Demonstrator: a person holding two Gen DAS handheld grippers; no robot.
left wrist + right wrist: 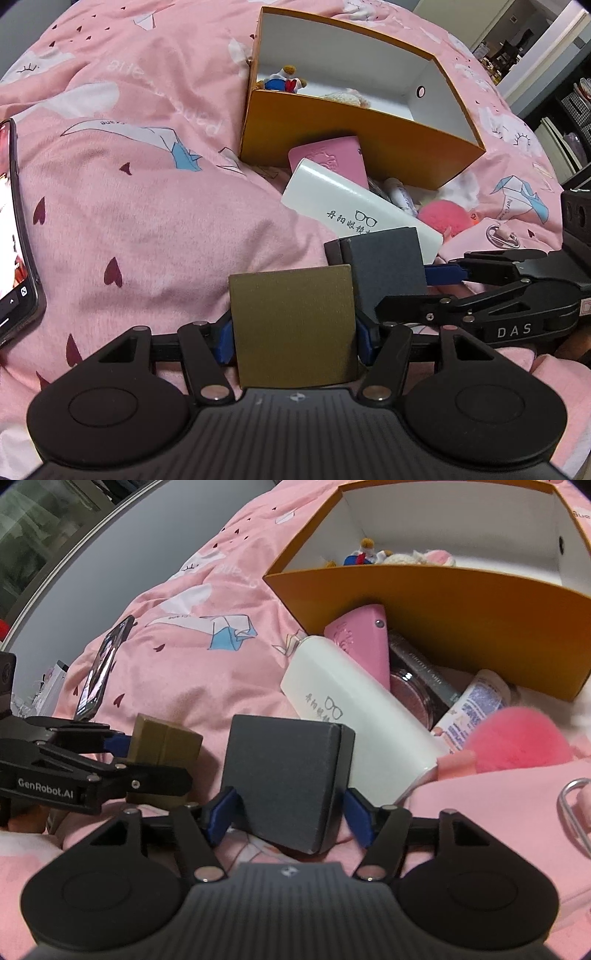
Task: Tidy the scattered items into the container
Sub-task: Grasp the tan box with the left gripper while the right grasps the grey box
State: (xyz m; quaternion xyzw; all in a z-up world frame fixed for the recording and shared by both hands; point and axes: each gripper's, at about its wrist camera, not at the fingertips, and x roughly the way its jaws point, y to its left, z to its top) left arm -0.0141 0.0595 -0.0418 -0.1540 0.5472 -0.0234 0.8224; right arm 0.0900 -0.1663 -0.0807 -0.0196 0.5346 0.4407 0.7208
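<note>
My left gripper (pixel 294 343) is shut on an olive-gold box (pixel 295 325), with a blue pad pressed on each side. Right beside it, a dark grey box (pixel 288 775) stands between the fingers of my right gripper (pixel 288 812), which is open; a small gap shows at the right pad. Both boxes rest low over the pink quilt. The orange container (pixel 332 129), white inside, lies further back with small plush toys (pixel 282 79) in it. Against its front wall lean a white glasses case (pixel 332 199), a pink case (pixel 332 158), a tube (pixel 472 705) and a pink pompom (pixel 517 738).
A phone (pixel 14 229) with its screen lit lies on the quilt at the far left. A metal carabiner (pixel 572 812) sits on pink cloth at the right. A round compact (pixel 410 690) is wedged under the pink case. Shelves and a doorway (pixel 517 40) stand beyond the bed.
</note>
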